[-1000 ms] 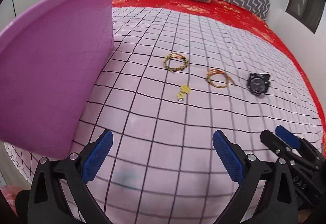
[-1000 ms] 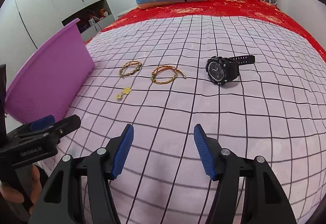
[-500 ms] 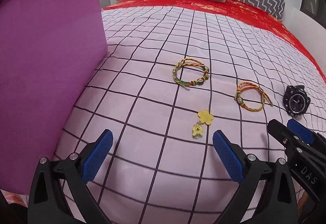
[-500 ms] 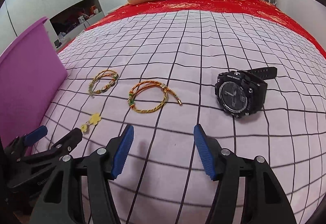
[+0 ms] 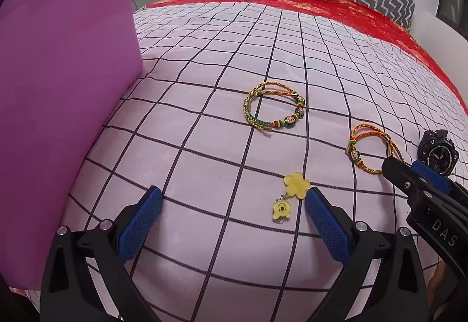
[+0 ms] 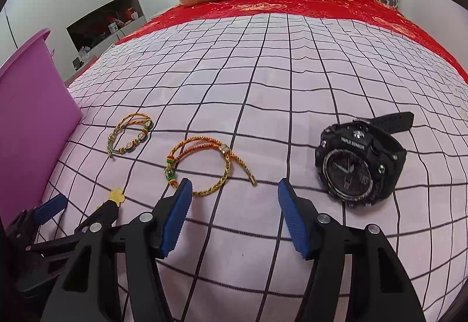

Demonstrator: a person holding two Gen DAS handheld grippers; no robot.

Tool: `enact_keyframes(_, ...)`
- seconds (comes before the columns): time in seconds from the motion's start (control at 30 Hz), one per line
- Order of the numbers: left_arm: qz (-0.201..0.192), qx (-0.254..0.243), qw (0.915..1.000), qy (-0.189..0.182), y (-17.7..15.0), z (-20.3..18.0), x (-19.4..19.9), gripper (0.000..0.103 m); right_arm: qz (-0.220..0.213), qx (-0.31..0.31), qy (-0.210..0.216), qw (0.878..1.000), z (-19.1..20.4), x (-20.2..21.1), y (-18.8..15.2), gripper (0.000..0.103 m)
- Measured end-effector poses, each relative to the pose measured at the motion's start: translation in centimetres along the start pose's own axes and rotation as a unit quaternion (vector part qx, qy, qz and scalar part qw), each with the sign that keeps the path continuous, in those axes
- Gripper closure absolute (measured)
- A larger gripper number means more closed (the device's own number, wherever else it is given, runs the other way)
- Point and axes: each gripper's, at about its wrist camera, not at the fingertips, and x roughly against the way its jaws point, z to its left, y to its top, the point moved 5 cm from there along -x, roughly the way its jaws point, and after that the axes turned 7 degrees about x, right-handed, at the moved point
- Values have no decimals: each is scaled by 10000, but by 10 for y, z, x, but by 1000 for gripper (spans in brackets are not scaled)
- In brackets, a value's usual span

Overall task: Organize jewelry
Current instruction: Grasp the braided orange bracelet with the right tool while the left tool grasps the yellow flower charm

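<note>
We find both tongs released over the checked bedspread (image 5: 204, 105), nothing between their pads. The yellow charm (image 5: 292, 193) lies just inside the left tongs' (image 5: 232, 213) right pad. The orange bracelet (image 6: 201, 167) touches the left pad tip of the right tongs (image 6: 235, 205); the watch (image 6: 358, 161) lies off to their right.

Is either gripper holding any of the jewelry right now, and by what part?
Nothing is held. The left gripper and right gripper are both open above the bedspread, clear of the jewelry.
</note>
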Motion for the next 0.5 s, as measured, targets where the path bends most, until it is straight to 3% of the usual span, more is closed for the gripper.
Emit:
enact_keyframes(0.37,-43,-96,9999,-35,3,-8,-8,8,159,207,-252,9993,1,-18,10,45)
enact_keyframes(0.5,-84,-120,9999,-74,3,-11,-8,19,170,270,-361,9988,2,-23,11,46)
